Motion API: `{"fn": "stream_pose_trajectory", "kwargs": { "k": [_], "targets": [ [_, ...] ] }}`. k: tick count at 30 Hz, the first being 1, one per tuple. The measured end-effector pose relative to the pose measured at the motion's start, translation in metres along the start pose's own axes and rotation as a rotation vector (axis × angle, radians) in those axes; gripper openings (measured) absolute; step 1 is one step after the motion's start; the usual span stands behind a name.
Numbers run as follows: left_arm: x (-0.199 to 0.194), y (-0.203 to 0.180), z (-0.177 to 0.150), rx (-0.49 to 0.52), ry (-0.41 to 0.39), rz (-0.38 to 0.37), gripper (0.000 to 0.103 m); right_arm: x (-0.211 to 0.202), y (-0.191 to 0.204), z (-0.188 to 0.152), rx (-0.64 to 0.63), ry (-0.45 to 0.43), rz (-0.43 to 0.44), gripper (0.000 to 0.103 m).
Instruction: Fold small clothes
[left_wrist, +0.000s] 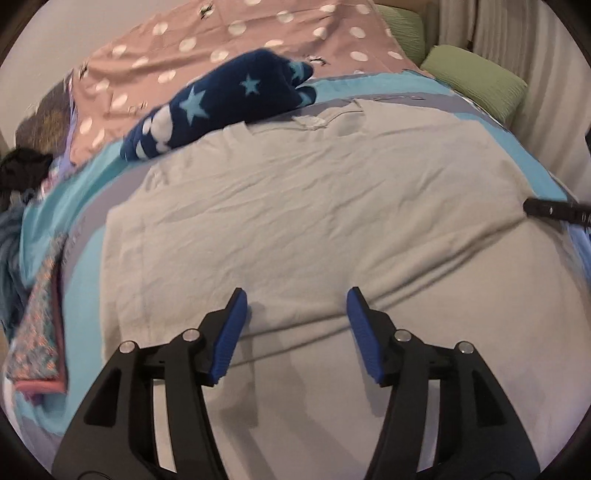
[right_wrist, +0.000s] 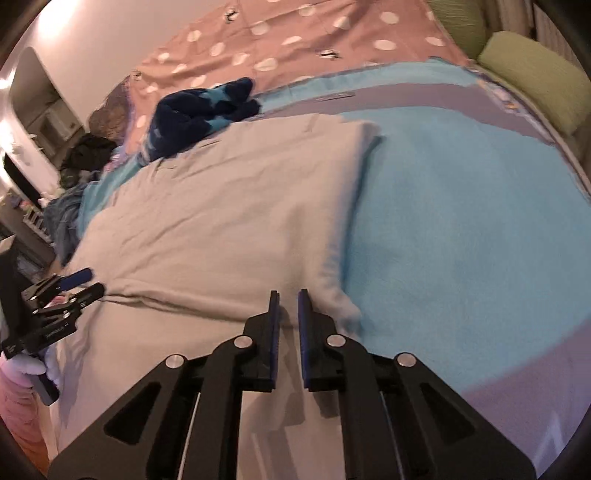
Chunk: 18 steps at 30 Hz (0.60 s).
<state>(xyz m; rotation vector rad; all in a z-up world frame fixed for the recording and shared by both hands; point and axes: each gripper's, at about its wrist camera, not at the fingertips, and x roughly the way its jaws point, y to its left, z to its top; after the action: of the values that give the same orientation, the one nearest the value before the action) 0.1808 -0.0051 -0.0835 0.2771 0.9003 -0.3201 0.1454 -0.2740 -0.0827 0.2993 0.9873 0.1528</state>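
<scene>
Basically mid-fold on a bed. Left gripper (left_wrist: 294, 295) wide open, blue pads (left_wrist: 229, 334) spread apart, nothing between them, hovering low over the near part of the pale grey garment (left_wrist: 306, 206). Garment spread flat across the light blue blanket (right_wrist: 461, 229), wrinkled, a pulled crease running from near the left gripper toward the right edge. Seen from the right wrist camera, left gripper (right_wrist: 90, 282) down at the garment's left edge, tips at the cloth; can't tell from there if touching.

Right gripper (right_wrist: 287, 293) nearly closed, only a narrow slit between the blue pads (right_wrist: 274, 332), parked at the garment's near right corner (right_wrist: 332, 295). Can't tell whether any cloth is pinched in the slit; fabric bunched just beside the tips. In the left wrist view, only a black fingertip of the right gripper (left_wrist: 546, 210) visible at the garment's right edge.

Navy star-print garment (left_wrist: 229, 107) lying crumpled at the far end, partly overlapping the grey garment's top edge, also resting on the pink polka-dot bedding (left_wrist: 229, 40). Green pillows (left_wrist: 476, 81) at far right against the curtain. Patterned folded cloth (left_wrist: 40, 332) at left edge of the blanket. Dark clothing pile (right_wrist: 88, 155) beyond the bed's left side.
</scene>
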Motion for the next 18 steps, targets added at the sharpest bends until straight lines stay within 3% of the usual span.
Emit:
{"fn": "stream_pose_trajectory", "kwargs": {
  "k": [4, 9, 12, 16, 18],
  "targets": [
    [-0.027, 0.010, -0.017, -0.063, -0.058, -0.006, 0.061, -0.025, 0.013, -0.012, -0.042, -0.014, -0.055, 0.009],
    [-0.085, 0.061, -0.075, -0.336, -0.167, -0.120, 0.075, -0.062, 0.014, -0.036, -0.053, -0.094, 0.046, 0.011],
    [-0.104, 0.074, -0.116, -0.367, -0.155, -0.183, 0.075, -0.083, 0.001, -0.064, 0.017, -0.128, 0.181, 0.011],
    [-0.120, 0.069, -0.159, -0.349, -0.122, -0.207, 0.075, -0.114, -0.002, -0.108, 0.008, -0.234, 0.134, 0.011],
    [-0.128, 0.067, -0.180, -0.357, -0.116, -0.221, 0.075, -0.125, -0.002, -0.126, 0.019, -0.264, 0.123, 0.018]
  ]
}}
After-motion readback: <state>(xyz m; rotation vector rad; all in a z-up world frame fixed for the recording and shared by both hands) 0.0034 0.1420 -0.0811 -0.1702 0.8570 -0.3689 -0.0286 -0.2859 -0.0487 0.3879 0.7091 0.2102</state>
